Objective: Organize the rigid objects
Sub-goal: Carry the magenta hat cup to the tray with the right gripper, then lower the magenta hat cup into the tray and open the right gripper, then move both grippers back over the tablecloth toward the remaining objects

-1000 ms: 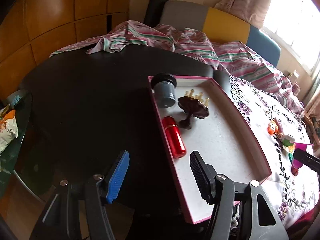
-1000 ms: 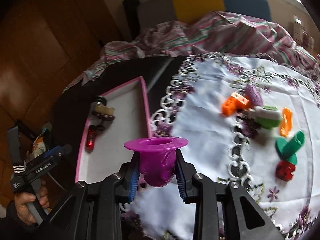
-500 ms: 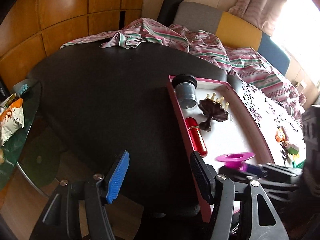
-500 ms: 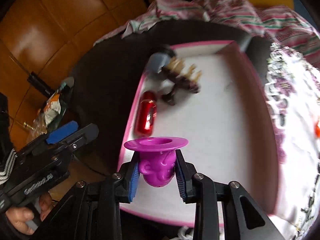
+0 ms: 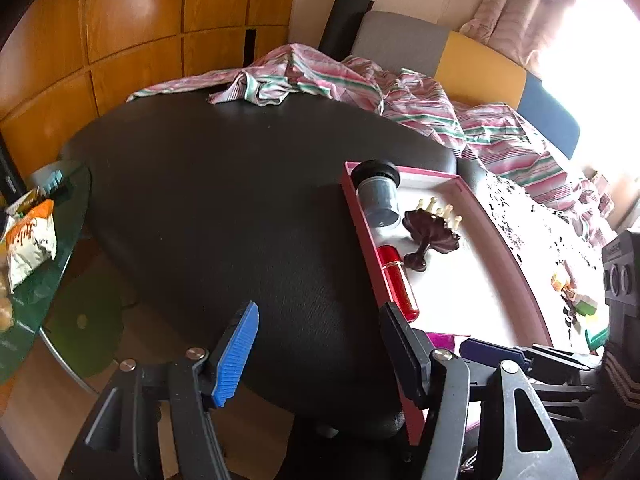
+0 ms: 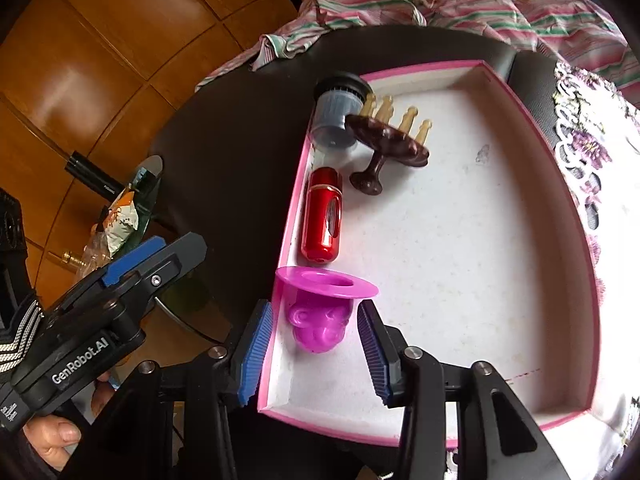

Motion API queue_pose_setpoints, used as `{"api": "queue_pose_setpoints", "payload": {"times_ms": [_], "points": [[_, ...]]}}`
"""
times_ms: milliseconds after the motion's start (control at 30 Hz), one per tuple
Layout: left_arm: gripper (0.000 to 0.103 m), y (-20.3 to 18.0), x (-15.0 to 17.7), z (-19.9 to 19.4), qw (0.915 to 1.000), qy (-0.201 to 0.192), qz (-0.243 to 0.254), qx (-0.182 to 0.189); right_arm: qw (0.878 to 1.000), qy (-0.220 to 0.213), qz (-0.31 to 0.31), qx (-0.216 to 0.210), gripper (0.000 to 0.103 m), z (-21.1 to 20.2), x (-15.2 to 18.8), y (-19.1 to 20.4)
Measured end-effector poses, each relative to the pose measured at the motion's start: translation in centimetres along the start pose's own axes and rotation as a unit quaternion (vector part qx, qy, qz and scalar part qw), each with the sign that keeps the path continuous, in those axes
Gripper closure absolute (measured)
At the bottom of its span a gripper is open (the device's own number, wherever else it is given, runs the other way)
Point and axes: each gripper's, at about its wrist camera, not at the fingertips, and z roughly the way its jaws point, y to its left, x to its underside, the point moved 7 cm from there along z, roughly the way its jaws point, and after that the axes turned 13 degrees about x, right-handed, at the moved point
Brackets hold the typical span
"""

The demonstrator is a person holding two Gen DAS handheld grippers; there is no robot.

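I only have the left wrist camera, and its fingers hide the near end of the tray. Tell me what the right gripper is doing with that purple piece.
Observer: The right gripper has its jaws opening. The purple cup stands between them, and neither pad presses on it.
Operator: Say where it sits.
Observer: Inside the pink tray, rim up, with its flange at the side wall on the left of the right wrist picture.
Operator: Name its neighbour.
Observer: The red bottle lies just beyond it along the same wall. I cannot tell whether they touch.
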Motion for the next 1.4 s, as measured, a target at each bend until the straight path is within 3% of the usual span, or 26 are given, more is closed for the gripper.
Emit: {"api": "queue_pose_setpoints", "payload": {"times_ms": [500,933,1167,1400], "points": [[0.039,-2.6,-0.7,-1.8,0.9991,-0.018,0.039,0.004,0.997,-0.055,0.005,0.048,0.058,-4.2,-0.3,-2.6],[0.039,-5.3,-0.4,-2.0,0.9968,-0.015,0.076,0.015,0.994,-0.072,0.042,0.069,0.058,-6.1,-0.2,-6.5],[0.039,-7.4,-0.3,-1.8,0.9940,-0.012,0.106,0.027,0.987,-0.078,0.076,0.115,0.058,-7.8,0.1,-11.9],[0.039,-10.4,0.0,-1.0,0.9901,-0.002,0.132,0.046,0.969,-0.091,0.127,0.191,0.058,-11.3,0.9,-20.2]]}}
